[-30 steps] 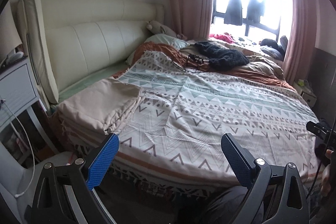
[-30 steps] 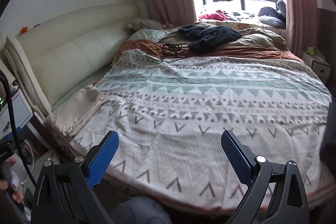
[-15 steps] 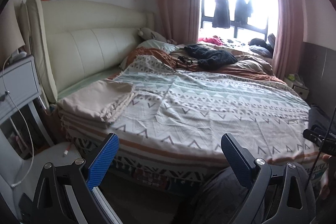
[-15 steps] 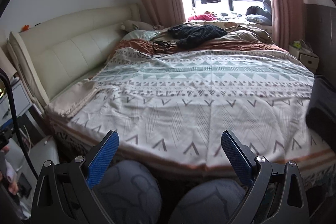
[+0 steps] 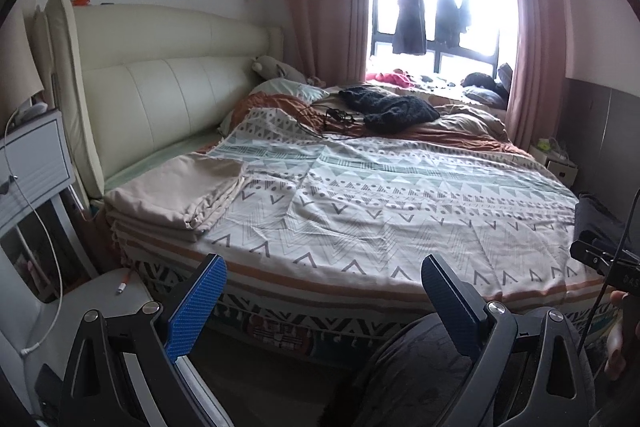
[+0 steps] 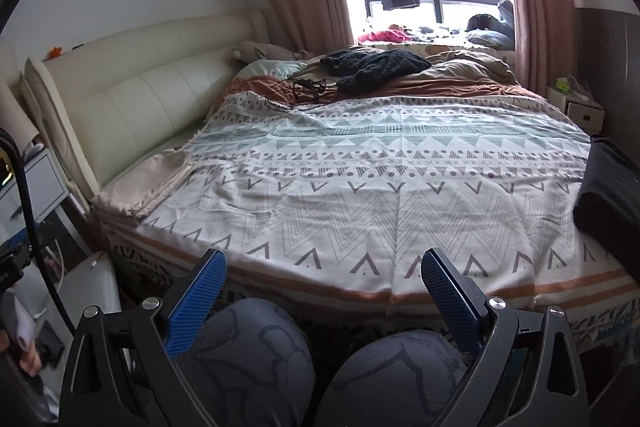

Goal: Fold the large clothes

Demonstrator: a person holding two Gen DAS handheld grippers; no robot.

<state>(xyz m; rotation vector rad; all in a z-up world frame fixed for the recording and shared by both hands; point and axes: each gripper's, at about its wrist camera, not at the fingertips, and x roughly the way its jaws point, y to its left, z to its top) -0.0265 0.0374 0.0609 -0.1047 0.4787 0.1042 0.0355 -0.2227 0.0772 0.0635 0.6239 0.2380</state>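
Observation:
A folded beige cloth lies on the near left corner of the bed; it also shows in the right wrist view. A large patterned white and green spread covers the bed, also in the right wrist view. A dark knitted garment lies near the pillows, also in the right wrist view. My left gripper is open and empty, held back from the bed's near edge. My right gripper is open and empty above my knees.
A cream padded headboard runs along the left. A white nightstand with a cable stands at the left. A black cable tangle lies near the knit. A dark bag sits at the bed's right edge. Clothes hang at the window.
Both grippers have drawn back and lower from the bed, so its near edge and my knees now show. Nothing on the bed has moved. Both grippers stay open.

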